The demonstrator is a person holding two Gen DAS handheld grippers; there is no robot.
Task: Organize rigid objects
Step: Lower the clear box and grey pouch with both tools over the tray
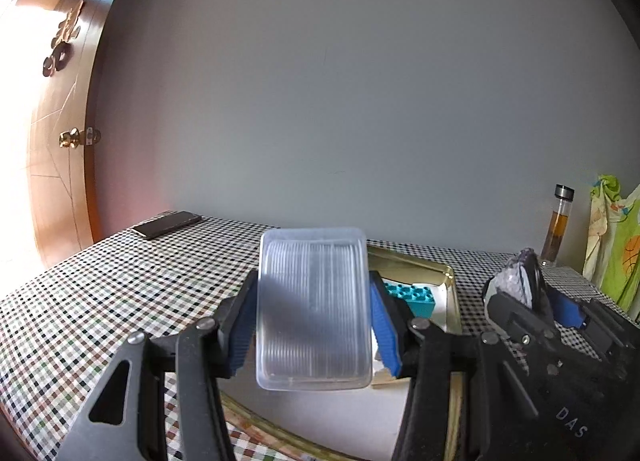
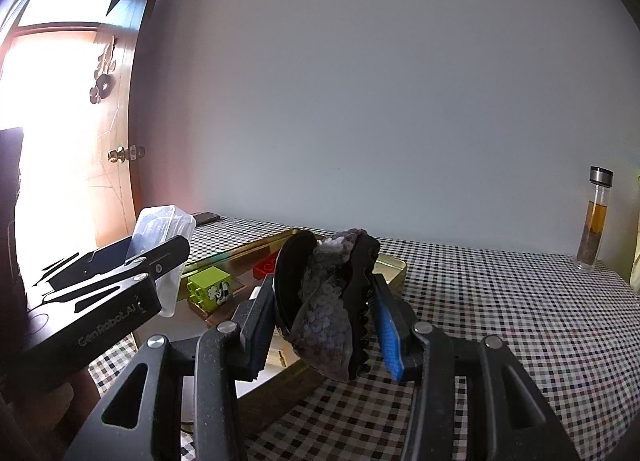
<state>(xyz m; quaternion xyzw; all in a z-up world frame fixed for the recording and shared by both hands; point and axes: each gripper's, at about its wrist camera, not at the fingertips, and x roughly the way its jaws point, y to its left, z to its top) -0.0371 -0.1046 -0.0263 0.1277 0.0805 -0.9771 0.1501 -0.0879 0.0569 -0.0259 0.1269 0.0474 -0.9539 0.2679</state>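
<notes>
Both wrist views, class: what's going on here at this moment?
A person holds two grippers above a gold tray on a checked table. The left gripper grips a clear plastic container. The right gripper grips a dark hair claw clip. Toy bricks, including a teal brick and a green one, lie in the tray.

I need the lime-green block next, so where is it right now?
In the right wrist view, the lime-green block sits inside the gold tray, at its left end, beside the clear plastic container held in the left gripper.
</notes>
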